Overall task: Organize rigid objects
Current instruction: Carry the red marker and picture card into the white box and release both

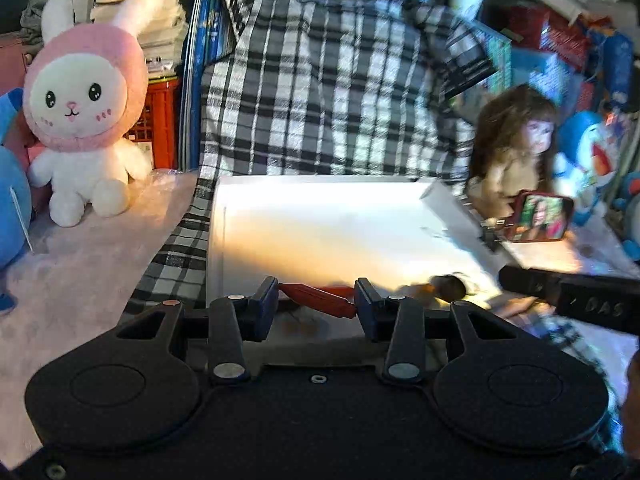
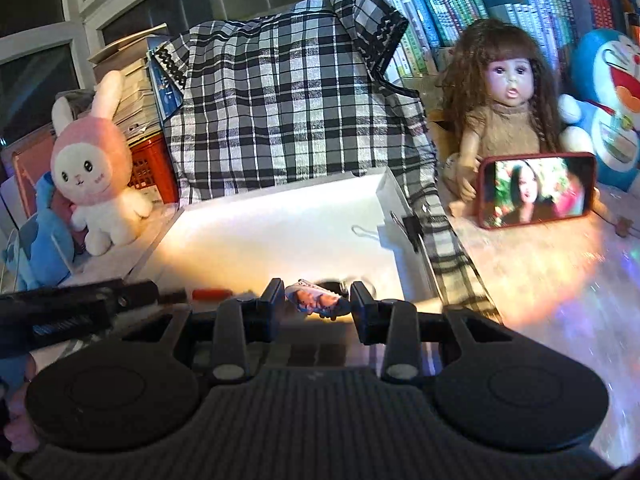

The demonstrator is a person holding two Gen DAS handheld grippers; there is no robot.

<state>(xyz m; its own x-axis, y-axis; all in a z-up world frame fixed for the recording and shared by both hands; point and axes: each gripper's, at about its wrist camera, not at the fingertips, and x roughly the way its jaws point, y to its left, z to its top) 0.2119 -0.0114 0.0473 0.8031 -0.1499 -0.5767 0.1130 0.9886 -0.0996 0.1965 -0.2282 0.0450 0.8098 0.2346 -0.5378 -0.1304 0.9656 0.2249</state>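
Left gripper (image 1: 316,300), low centre of the left wrist view: fingers partly closed and clamping a red stick-like object (image 1: 316,298) that is lying slantwise between the blue pads (image 1: 264,304), touching both. Holding it over the near edge of the white tray (image 1: 320,232), which is resting on the checked cloth (image 1: 320,92).

Right gripper (image 2: 316,302), low centre of the right wrist view: fingers partly closed on a small printed item (image 2: 316,300), white-edged with a pinkish picture, both inner faces pressing against it. Hovering over the near end of the white tray (image 2: 280,232). A dark round thing (image 2: 332,283) peeking out just behind the held item; too hidden to identify.

Showing at the left edge of the right view: the left gripper (image 2: 176,296), with the red stick-like object (image 2: 212,293) jutting from its tip towards the centre. Showing at the lower right of the left view: the right gripper (image 1: 508,278), blurred.

Sitting in the upper left: a pink rabbit plush (image 1: 84,104). Leaning in the upper right of the right view: a long-haired doll (image 2: 508,100), with a phone (image 2: 538,190) in a red case standing just in front of it, screen lit. A black binder clip (image 2: 412,226) gripping the tray's right wall.
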